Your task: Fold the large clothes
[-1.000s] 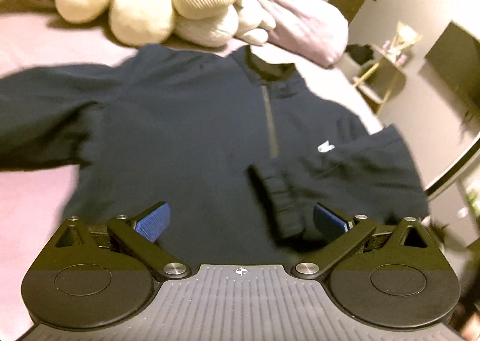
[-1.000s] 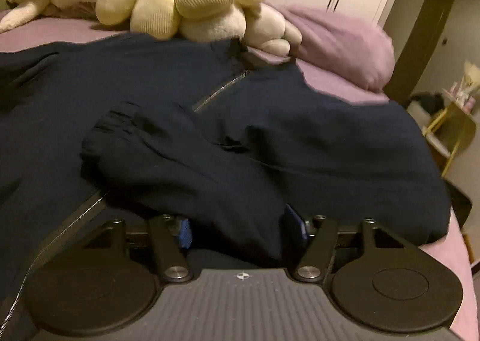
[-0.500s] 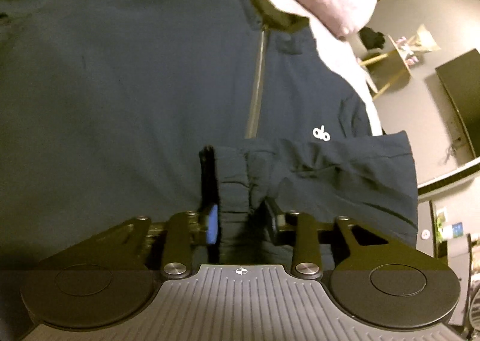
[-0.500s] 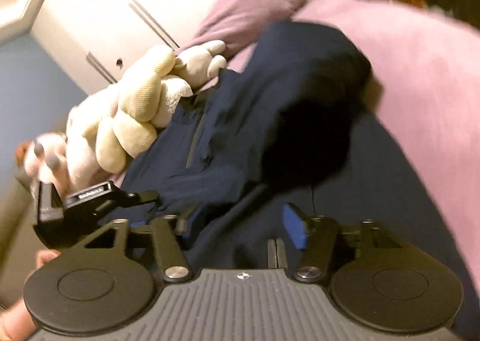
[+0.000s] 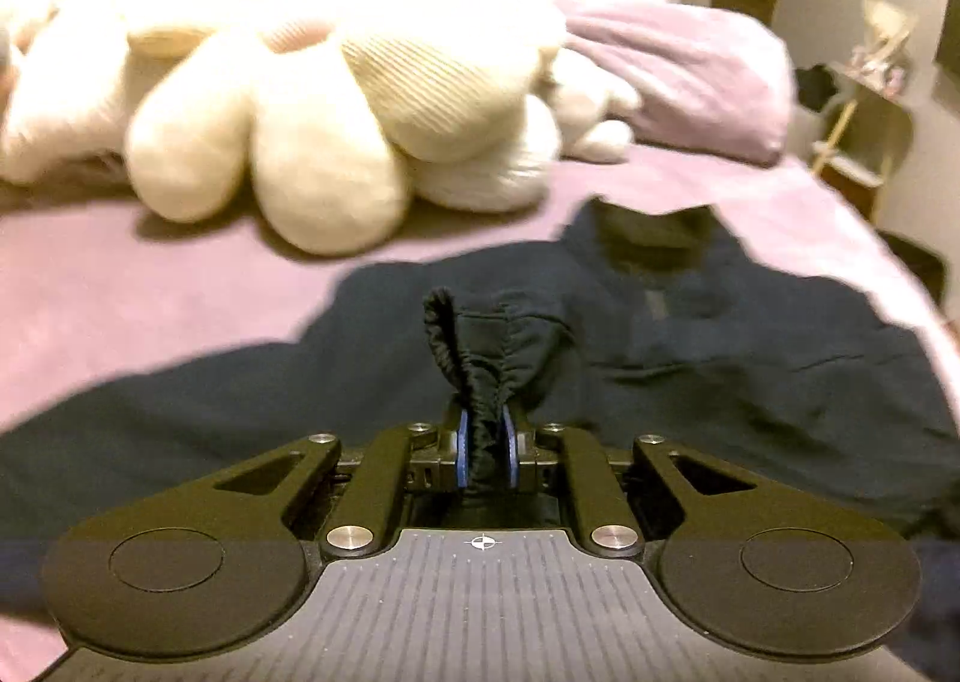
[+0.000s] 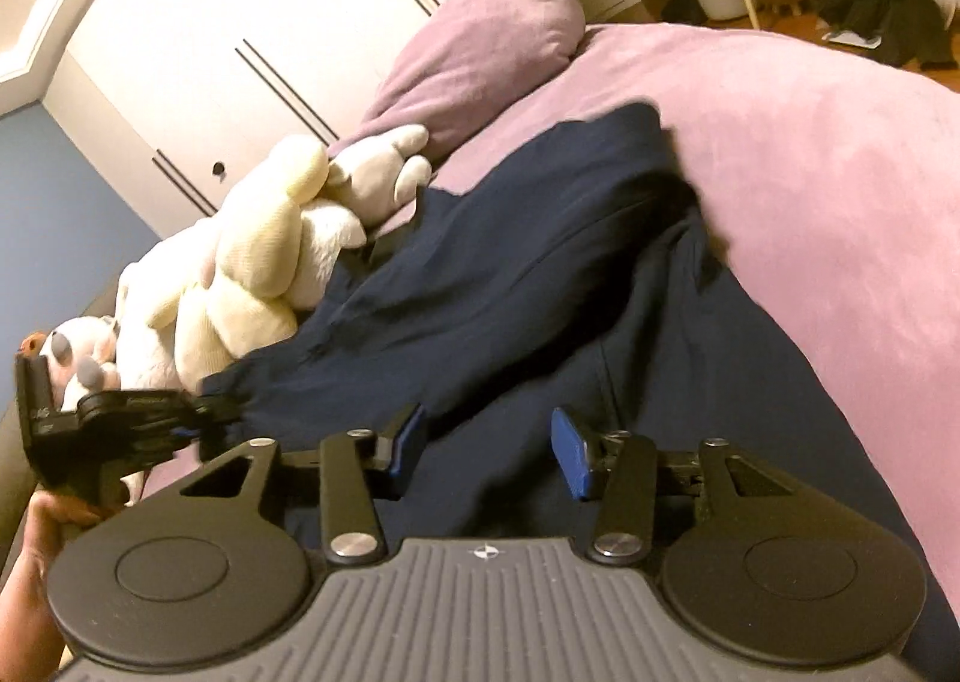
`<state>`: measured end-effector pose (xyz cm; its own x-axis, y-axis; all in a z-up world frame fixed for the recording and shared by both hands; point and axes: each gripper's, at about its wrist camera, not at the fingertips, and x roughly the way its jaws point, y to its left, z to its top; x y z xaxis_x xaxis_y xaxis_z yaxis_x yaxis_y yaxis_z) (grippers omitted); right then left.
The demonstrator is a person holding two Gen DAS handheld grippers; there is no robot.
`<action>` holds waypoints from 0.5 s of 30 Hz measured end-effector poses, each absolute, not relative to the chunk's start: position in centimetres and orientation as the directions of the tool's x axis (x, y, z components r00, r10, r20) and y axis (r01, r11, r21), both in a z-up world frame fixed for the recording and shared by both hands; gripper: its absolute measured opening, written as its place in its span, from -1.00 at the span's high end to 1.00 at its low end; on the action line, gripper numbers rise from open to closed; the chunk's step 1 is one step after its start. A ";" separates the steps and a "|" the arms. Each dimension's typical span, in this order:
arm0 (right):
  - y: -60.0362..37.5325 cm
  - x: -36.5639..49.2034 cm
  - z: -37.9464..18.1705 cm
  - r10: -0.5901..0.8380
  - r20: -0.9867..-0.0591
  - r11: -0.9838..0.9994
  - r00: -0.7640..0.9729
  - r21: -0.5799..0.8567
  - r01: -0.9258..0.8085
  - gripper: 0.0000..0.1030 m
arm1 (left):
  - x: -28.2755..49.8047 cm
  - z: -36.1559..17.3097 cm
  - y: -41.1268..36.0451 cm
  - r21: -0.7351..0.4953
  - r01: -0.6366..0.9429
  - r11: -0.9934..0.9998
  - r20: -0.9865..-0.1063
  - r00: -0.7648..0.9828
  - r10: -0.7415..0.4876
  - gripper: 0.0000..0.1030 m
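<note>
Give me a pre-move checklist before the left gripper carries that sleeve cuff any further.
1. Left gripper shut on the sleeve cuff: ok.
2. Cuff held deep between the blue pads, not at its edge: ok.
3. Right gripper open and holding nothing: ok.
4. Right gripper over the navy jacket, ready to pin it: ok, though contact cannot tell.
5. Jacket body lying flat: not ok, folds bunched near the collar.
6. Plush toys off the jacket: cannot tell.
</note>
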<state>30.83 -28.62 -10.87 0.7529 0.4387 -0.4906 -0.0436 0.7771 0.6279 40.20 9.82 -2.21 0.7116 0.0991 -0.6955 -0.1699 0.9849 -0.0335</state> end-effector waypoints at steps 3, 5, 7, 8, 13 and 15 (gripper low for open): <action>-28.1 33.5 -11.1 0.444 -0.489 0.763 0.751 0.646 -0.031 -0.29 | 40.8 -3.2 10.9 -0.060 -0.189 0.980 -0.711 0.698 0.091 0.72; -27.9 35.4 -11.6 0.461 -0.489 0.736 0.741 0.677 -0.011 -0.30 | 41.2 -3.7 11.7 -0.124 -0.181 0.976 -0.719 0.694 0.037 0.70; -27.9 37.2 -12.1 0.447 -0.500 0.734 0.742 0.679 0.017 -0.30 | 41.5 -4.4 12.0 -0.147 -0.181 0.972 -0.726 0.688 0.019 0.69; -28.0 38.1 -12.3 0.427 -0.510 0.739 0.747 0.673 0.037 -0.30 | 41.8 -4.7 11.9 -0.152 -0.178 0.972 -0.729 0.685 0.011 0.69; -29.1 41.8 -14.0 0.344 -0.605 0.746 0.718 0.640 0.182 0.66 | 42.9 -5.5 11.4 -0.270 -0.125 0.955 -0.727 0.676 -0.117 0.69; -29.7 42.2 -13.9 0.315 -0.608 0.754 0.729 0.626 0.196 0.77 | 43.3 -5.7 11.0 -0.304 -0.108 0.947 -0.719 0.678 -0.153 0.69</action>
